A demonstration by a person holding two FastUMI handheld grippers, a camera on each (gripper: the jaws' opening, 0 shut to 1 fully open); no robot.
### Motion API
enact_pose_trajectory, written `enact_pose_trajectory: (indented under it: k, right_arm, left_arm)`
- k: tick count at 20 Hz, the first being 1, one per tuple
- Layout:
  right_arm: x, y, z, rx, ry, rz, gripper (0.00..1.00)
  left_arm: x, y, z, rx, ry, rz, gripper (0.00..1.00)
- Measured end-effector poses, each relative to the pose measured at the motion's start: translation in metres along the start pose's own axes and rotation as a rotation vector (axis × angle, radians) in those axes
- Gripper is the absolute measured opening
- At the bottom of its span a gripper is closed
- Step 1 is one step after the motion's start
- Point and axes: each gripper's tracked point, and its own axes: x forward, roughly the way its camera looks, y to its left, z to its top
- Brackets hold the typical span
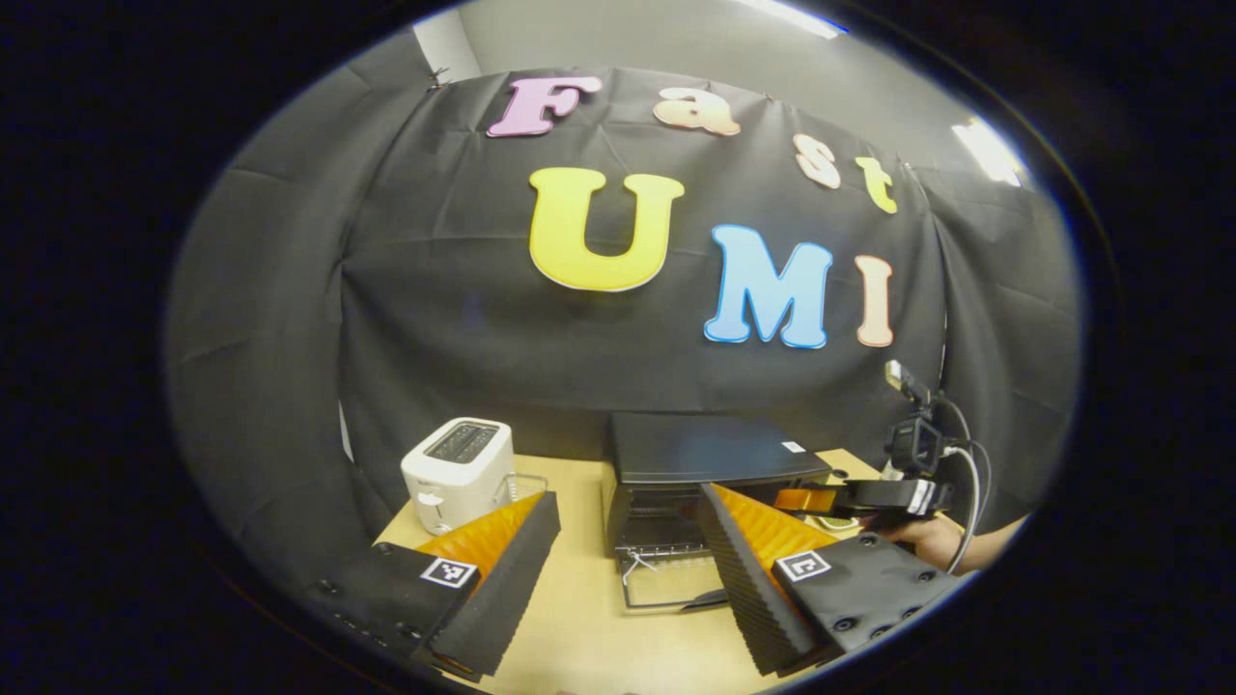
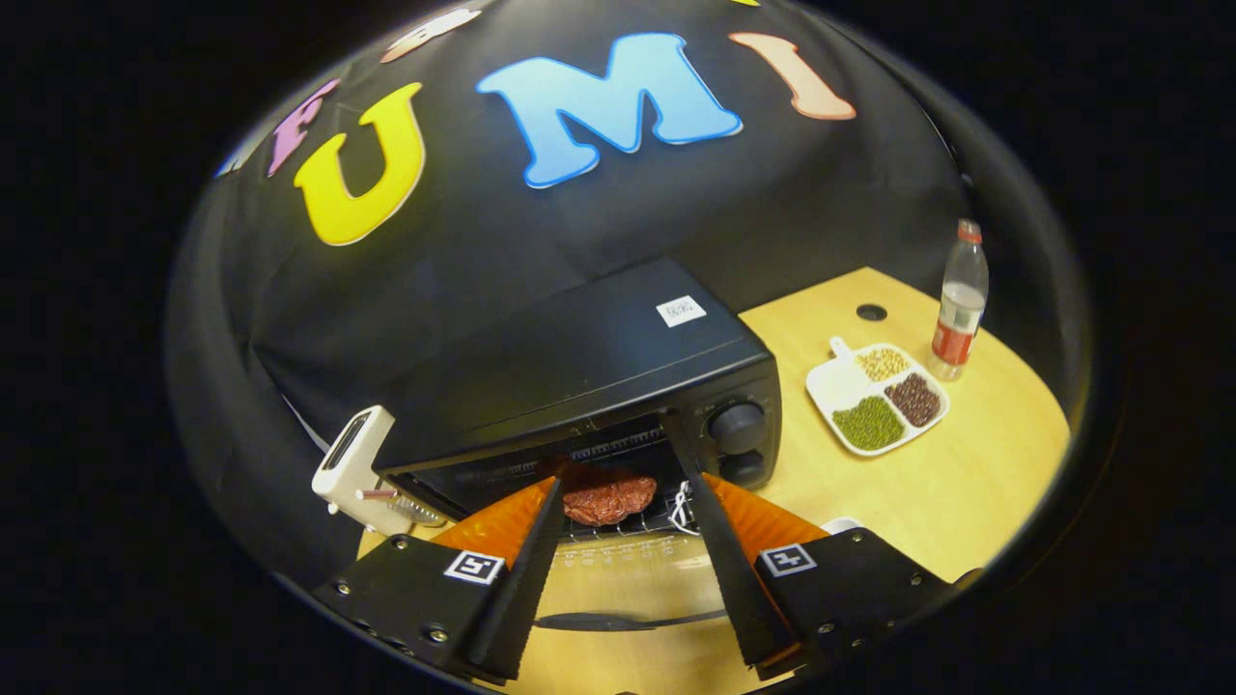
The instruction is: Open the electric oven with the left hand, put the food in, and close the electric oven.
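The black electric oven (image 1: 705, 449) stands at the back of the table with its glass door (image 1: 676, 591) folded down flat. In the left gripper view my left gripper (image 1: 630, 494) hangs open in front of the oven, holding nothing. My right gripper (image 1: 801, 500), held by a hand (image 1: 927, 541), reaches toward the oven's right side. In the right gripper view a reddish-brown piece of food (image 2: 608, 497) lies on the rack inside the oven (image 2: 579, 376). My right gripper (image 2: 623, 480) is open just in front of it, a finger on either side. The door (image 2: 628, 579) lies below.
A white toaster (image 1: 459, 473) stands left of the oven. To the oven's right are a white divided tray (image 2: 830, 381) with three kinds of beans and a plastic bottle (image 2: 956, 299). Two knobs (image 2: 739, 427) sit on the oven's right front.
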Motion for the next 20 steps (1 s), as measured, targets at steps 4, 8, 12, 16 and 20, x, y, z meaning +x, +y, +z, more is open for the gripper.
enact_pose_trajectory:
  k: [4, 8, 12, 16, 20]
  right_arm:
    - [-0.049, -0.010, 0.044, -0.125, -0.151, -0.002, 0.81]
    - [-0.104, -0.021, 0.095, -0.225, -0.312, -0.012, 0.81]
    - [-0.156, -0.028, 0.135, -0.237, -0.424, -0.017, 0.81]
    - [-0.192, -0.038, 0.169, -0.262, -0.517, -0.021, 0.93]
    - [-0.217, -0.057, 0.189, -0.235, -0.570, -0.047, 0.95]
  left_arm:
    - [0.006, -0.025, 0.001, 0.034, -0.001, -0.018, 1.00]
    - [0.012, -0.053, 0.007, 0.045, -0.024, -0.028, 0.97]
    - [0.018, -0.080, 0.018, 0.029, -0.055, -0.033, 1.00]
    - [0.031, -0.108, 0.007, 0.049, -0.024, -0.061, 1.00]
    - [0.042, -0.124, -0.017, 0.042, 0.037, -0.058, 0.97]
